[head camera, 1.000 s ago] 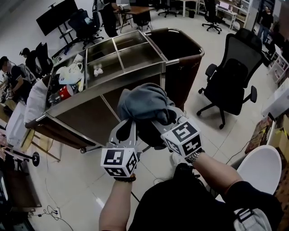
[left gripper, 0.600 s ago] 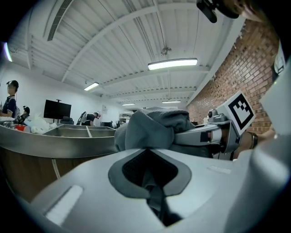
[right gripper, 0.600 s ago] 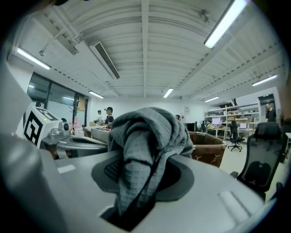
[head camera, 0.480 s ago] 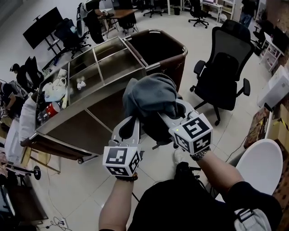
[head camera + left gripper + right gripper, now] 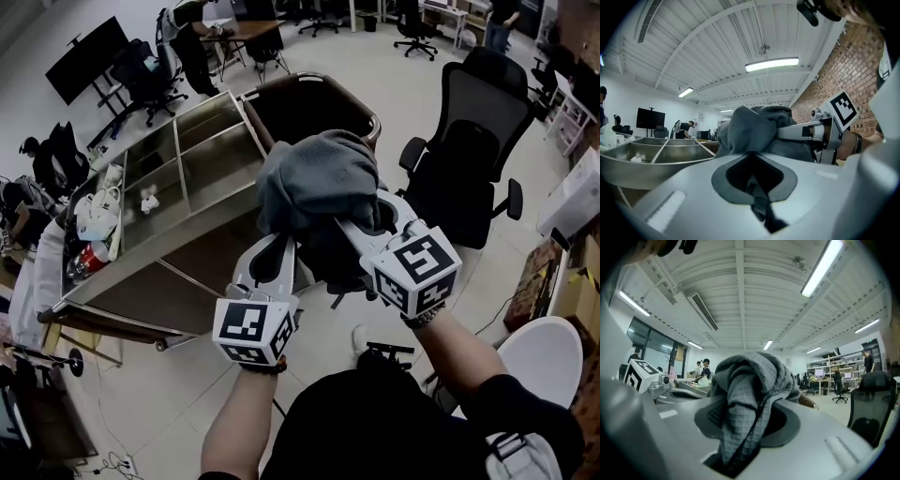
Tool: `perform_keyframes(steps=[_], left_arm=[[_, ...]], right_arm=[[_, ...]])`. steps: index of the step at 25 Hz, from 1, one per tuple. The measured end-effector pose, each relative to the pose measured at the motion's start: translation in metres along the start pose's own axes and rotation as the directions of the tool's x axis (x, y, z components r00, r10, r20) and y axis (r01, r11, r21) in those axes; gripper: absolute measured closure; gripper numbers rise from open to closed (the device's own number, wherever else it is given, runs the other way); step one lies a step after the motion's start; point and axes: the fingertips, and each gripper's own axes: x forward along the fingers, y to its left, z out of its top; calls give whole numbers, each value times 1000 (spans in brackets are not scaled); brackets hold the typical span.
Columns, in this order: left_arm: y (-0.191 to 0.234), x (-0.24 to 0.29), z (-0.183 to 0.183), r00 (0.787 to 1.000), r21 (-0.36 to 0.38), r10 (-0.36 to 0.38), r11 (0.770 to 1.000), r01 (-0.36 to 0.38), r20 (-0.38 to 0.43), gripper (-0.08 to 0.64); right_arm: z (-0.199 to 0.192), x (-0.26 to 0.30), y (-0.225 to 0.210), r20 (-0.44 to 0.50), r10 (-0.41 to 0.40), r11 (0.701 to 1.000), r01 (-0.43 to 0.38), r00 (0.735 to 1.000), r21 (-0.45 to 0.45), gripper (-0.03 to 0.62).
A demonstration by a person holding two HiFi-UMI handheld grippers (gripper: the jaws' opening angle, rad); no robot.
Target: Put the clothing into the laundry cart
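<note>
Held high in the air, bunched into a lump: the grey clothing (image 5: 319,178), above the floor and near the laundry cart (image 5: 323,78), but not yet over its dark open bin.

Pinched in the left gripper (image 5: 279,246): only a thin fold of the cloth, with the jaws almost together. Pinched in the right gripper (image 5: 354,221): a thicker fold with a waffle-like weave, with the jaws narrow and a strip hanging down through them.

Judging from the way of folding and drooping: soft, limp and light, not fragile, not slippery. No stiffness at all, so no keeping of shape once released; likely to fall as a loose heap.

Best to take hold of a gathered fold, deep between the pads, not of a single edge. Better also to keep both holds close to the middle of the lump, so that no long end hangs down and catches on the cart rim during the lowering into the bin.
</note>
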Motion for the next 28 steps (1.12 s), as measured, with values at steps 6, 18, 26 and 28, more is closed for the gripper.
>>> perform_keyframes(steps=[6, 18, 26, 28], left_arm=[[-1, 62, 10, 1000, 17, 12, 1000, -12, 16, 558], [-4, 160, 36, 997, 50, 79, 996, -80, 24, 558], [16, 193, 39, 993, 55, 116, 992, -117, 21, 558], [19, 200, 37, 992, 54, 127, 990, -128, 16, 558]], right_arm=[[30, 20, -60, 49, 22, 1000, -21, 999, -16, 445], [77, 56, -161, 111, 81, 996, -78, 991, -32, 445], [78, 96, -212, 99, 43, 998, -39, 994, -51, 445], [67, 107, -224, 75, 38, 998, -34, 996, -50, 445]])
